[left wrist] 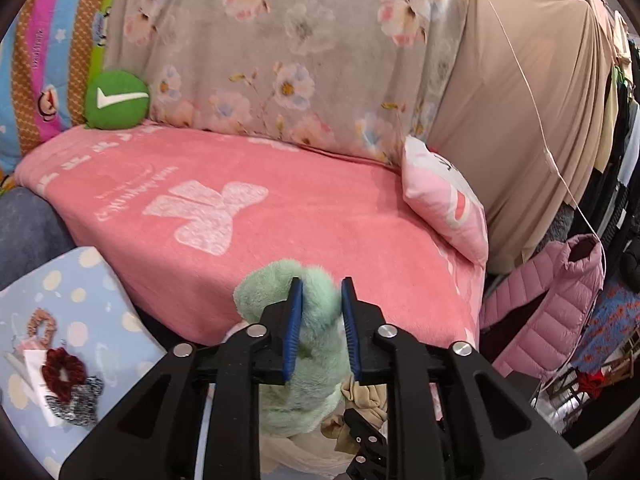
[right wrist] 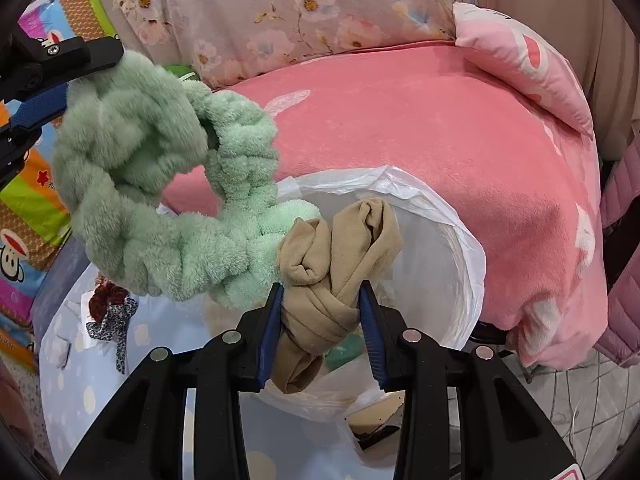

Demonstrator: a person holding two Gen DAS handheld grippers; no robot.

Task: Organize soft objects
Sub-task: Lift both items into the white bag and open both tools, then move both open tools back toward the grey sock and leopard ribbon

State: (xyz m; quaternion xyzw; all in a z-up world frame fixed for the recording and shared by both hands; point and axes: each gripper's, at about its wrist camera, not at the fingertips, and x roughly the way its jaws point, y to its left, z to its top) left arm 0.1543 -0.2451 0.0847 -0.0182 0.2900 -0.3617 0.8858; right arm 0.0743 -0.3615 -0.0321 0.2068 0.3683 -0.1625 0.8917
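Low in the centre of the right wrist view, the right claw (right wrist: 320,304) is clamped on a knotted tan stocking (right wrist: 340,264), held directly over the mouth of a white plastic-lined bin (right wrist: 460,240) — a position that, judging by the task, sets it up for a drop inside. At the left of that view the left claw (left wrist: 320,320) pinches a fluffy mint-green headband (right wrist: 160,200), its loop hanging free and brushing the stocking; lifting it clear probably keeps the two soft pieces from tangling. Behind both, a pink blanket (left wrist: 280,220) covers the bed, with a pink pillow (left wrist: 444,200) at its right and a green round cushion (left wrist: 117,100) at the upper left. On the blue dotted surface (left wrist: 96,292), lower left, scrunchies (left wrist: 64,372) lie bunched together — seemingly sorted there already.
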